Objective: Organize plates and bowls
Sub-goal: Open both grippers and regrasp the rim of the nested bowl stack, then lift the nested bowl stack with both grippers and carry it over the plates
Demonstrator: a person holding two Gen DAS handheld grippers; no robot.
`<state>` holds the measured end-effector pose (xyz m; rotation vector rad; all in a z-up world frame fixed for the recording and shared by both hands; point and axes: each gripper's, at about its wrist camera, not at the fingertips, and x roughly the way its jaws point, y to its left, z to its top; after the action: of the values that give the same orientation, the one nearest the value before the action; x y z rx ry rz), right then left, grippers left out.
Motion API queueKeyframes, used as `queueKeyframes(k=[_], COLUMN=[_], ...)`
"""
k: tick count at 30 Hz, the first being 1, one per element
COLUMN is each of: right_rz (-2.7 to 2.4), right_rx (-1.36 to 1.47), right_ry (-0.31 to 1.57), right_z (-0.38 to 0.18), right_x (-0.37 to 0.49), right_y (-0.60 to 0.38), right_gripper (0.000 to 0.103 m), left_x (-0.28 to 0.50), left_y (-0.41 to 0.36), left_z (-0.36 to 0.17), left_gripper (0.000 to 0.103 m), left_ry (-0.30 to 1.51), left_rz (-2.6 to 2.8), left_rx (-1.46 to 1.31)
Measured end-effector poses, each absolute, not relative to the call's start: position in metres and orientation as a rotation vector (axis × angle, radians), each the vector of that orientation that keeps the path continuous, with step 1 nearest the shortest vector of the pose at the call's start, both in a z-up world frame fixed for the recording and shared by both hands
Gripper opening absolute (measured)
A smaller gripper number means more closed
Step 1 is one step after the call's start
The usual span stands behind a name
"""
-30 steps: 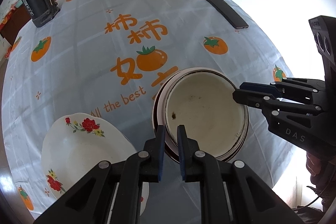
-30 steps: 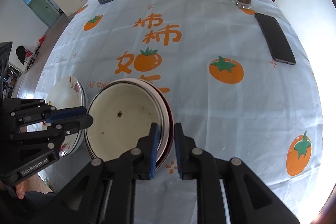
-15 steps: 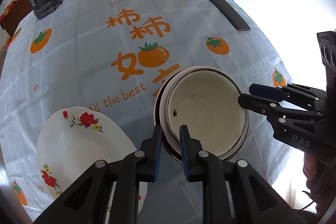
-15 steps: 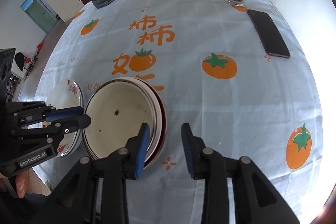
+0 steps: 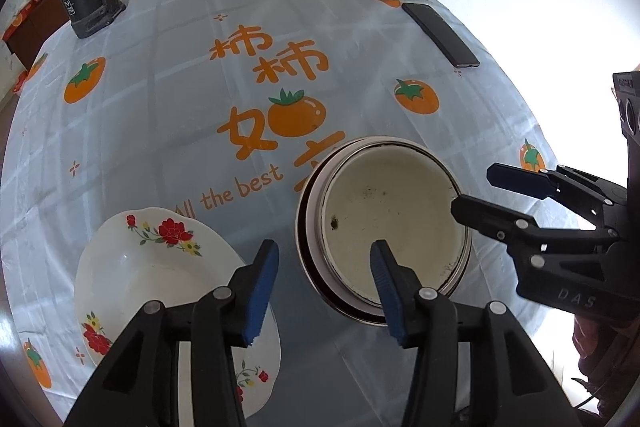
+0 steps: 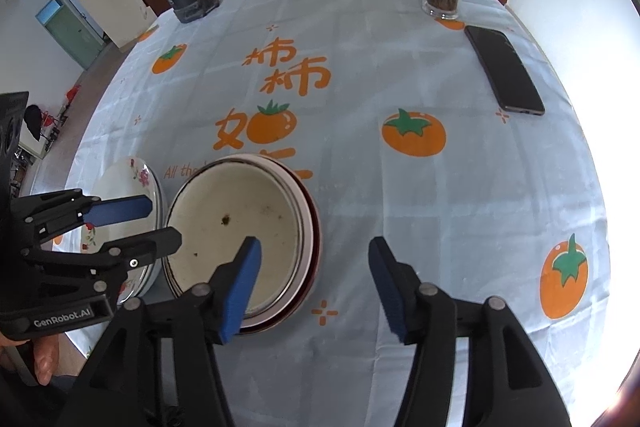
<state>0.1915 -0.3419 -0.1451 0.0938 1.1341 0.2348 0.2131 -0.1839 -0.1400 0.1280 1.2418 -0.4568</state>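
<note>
Opening just now, both grippers: left gripper (image 5: 324, 287) and right gripper (image 6: 314, 285) fingers were pinched on the bowl (image 5: 392, 231) rim, now wide, straddling it untouched. Bowl stays stacked on counter (image 5: 160, 107) beside floral plate (image 5: 132, 275).

Bowl stack (image 5: 384, 227) right of flowered plate (image 5: 160, 279), apparently just apart.

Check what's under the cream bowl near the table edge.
The cream bowl sits nested in at least two more dishes: a pale rim and a dark red rim show around it. Their insides and exact count are covered.
</note>
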Motion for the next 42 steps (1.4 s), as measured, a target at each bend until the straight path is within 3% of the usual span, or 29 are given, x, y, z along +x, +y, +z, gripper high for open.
queueKeyframes(k=[17, 23, 34, 37, 42], right_rz=[0.216, 0.226, 0.24, 0.254, 0.257], right_rx=[0.117, 0.116, 0.154, 0.156, 0.157], right_ry=[1.123, 1.139, 1.184, 1.188, 1.192], right_z=[-0.152, -0.159, -0.176, -0.177, -0.179], right_x=[0.191, 0.192, 0.195, 0.196, 0.197], right_y=[-0.345, -0.343, -0.344, -0.342, -0.341], right_gripper=[0.062, 0.045, 0.042, 0.037, 0.037], left_x=[0.217, 0.218, 0.22, 0.221, 0.223], left_y=[-0.187, -0.189, -0.193, -0.193, -0.191], left_z=[-0.149, -0.154, -0.165, -0.167, -0.171], left_gripper=[0.051, 0.051, 0.05, 0.042, 0.039], left_ry=[1.262, 1.273, 1.309, 1.317, 1.328], left_rz=[-0.456, -0.462, -0.477, -0.478, -0.474], left_rx=[0.125, 0.126, 0.139, 0.137, 0.126])
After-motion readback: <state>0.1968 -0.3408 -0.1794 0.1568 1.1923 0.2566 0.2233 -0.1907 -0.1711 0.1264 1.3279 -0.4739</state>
